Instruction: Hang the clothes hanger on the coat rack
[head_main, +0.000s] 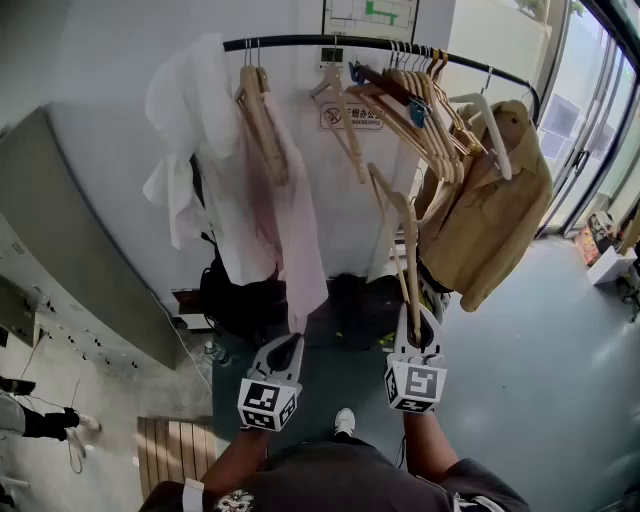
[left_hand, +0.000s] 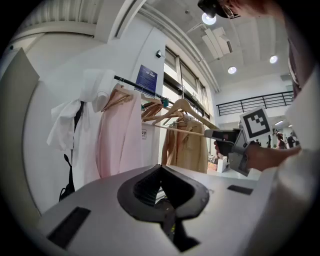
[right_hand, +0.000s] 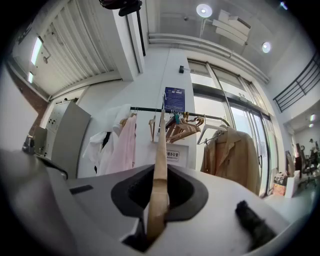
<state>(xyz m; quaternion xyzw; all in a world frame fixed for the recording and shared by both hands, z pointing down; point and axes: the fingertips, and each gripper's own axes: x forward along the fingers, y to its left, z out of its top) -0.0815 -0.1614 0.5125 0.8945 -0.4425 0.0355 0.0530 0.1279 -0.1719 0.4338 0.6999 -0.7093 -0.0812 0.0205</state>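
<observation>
My right tongs (head_main: 417, 328) are clamped on the wooden hanger (head_main: 410, 262), held up below the coat rack's rail (head_main: 300, 41) but not yet hooked on, while my left tongs (head_main: 288, 345) sit closed and empty.

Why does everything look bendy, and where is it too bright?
Right gripper view: the wide lens bows walls, corners go black, the ceiling lamp glares. Left gripper view: same bowing, another lamp glares. Head view: the coat rack bar curves; windows wash out at right.
</observation>
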